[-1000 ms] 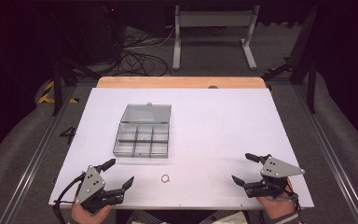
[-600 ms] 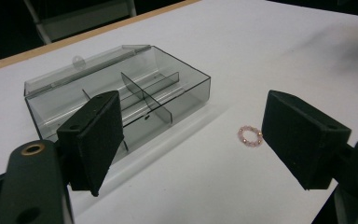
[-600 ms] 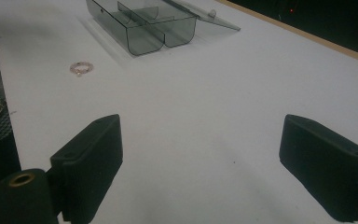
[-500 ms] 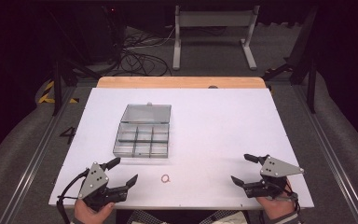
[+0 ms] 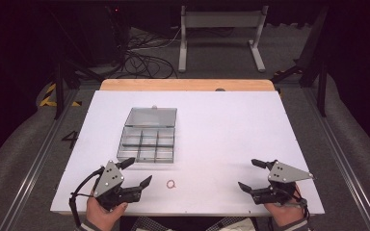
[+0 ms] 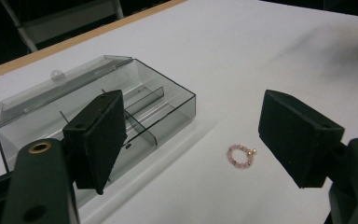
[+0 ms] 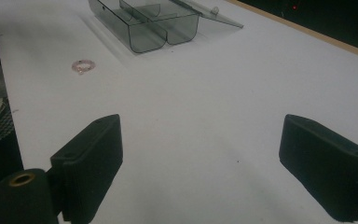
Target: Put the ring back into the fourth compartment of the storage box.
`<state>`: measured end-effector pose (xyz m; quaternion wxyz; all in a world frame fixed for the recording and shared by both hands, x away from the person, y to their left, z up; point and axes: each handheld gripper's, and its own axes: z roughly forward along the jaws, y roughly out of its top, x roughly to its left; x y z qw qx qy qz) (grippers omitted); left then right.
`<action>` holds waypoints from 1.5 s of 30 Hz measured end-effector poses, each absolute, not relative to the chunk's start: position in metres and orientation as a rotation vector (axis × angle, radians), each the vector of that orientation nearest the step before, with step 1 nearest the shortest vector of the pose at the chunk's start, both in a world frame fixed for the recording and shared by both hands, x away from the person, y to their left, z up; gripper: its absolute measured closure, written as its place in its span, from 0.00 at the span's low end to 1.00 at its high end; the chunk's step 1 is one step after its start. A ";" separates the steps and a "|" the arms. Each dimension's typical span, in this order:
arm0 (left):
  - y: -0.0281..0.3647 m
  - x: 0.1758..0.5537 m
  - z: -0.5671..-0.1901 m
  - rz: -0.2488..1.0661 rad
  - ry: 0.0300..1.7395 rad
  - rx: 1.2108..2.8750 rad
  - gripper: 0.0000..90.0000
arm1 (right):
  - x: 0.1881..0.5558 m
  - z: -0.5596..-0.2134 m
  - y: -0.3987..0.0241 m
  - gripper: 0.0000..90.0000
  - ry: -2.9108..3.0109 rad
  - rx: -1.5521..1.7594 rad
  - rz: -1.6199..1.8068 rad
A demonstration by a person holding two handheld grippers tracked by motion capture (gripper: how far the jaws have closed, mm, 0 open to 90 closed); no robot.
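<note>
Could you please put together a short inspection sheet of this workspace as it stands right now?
Surface: white table top, bare wooden strip along its far edge.
Job's things: small pink bead ring lies flat on the table, near the front edge; clear compartment box beyond it, lid open and folded back, compartments look empty.
Clutter: nothing seen.
Grippers: left gripper open, jaws have just closed a little, nothing between them, aimed toward the ring; right gripper open, empty, over bare table.
Cables: black cable loops from the left gripper; a tangle of cables lies on the floor beyond the table.
Surroundings: dark room, grey metal stand behind the table.
</note>
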<state>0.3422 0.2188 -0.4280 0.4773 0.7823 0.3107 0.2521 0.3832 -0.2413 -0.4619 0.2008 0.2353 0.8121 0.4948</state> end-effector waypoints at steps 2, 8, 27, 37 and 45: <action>0.216 0.344 -0.428 0.612 0.754 1.918 0.26 | 0.384 -0.462 -0.242 0.15 2.268 0.652 1.384; 0.209 0.350 -0.426 0.595 0.745 1.929 0.26 | 0.383 -0.462 -0.241 0.16 2.271 0.651 1.383; 0.187 0.368 -0.423 0.563 0.702 1.985 0.26 | 0.384 -0.463 -0.242 0.16 2.282 0.651 1.380; 0.181 0.378 -0.421 0.505 0.724 2.017 0.27 | 0.384 -0.463 -0.242 0.17 2.286 0.654 1.380; 0.181 0.379 -0.419 0.469 0.723 2.048 0.34 | 0.384 -0.463 -0.242 0.17 2.288 0.651 1.381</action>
